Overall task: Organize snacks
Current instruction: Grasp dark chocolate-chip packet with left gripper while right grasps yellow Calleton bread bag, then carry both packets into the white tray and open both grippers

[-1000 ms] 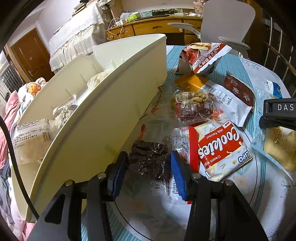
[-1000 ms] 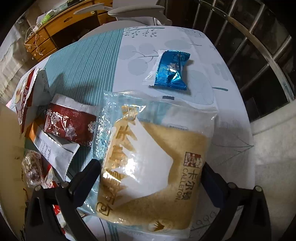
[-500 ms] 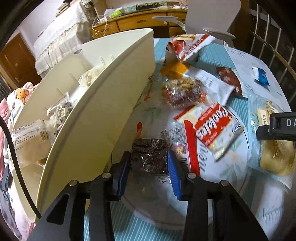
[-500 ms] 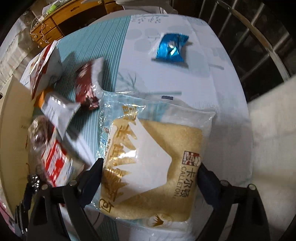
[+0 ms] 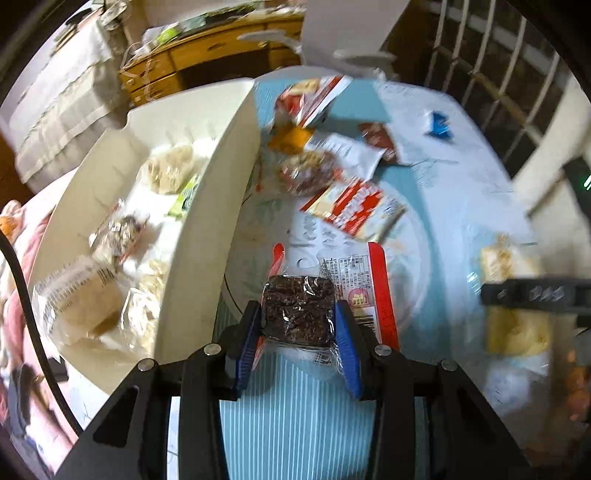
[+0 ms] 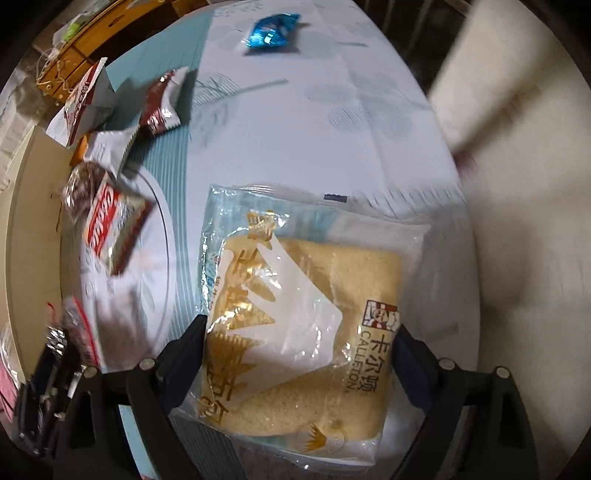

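Note:
A dark brown cake in a clear wrapper [image 5: 297, 306] hangs above the striped tablecloth, with my left gripper [image 5: 299, 314] shut on it between its blue pads. Just to its left stands the white storage bin [image 5: 207, 229], which holds several wrapped snacks. My right gripper [image 6: 299, 332] points down, and its fingers press both sides of a wide bread packet [image 6: 332, 280] printed with gold letters. That packet is raised a little off the table. The bread packet [image 5: 517, 332] also shows blurred at the right of the left wrist view.
Loose snacks lie on the table: a red-and-white cookies pack [image 5: 354, 206], a nut packet [image 5: 306, 173], a dark red packet [image 6: 160, 107], a blue wrapped candy [image 6: 271, 31] and a red-and-white bag [image 6: 85, 103]. A wooden desk [image 5: 221, 48] stands behind the table.
My left gripper closed on the brown cake and lifted it off the table. My right gripper's fingers drew in on the bread packet and carried it across the table.

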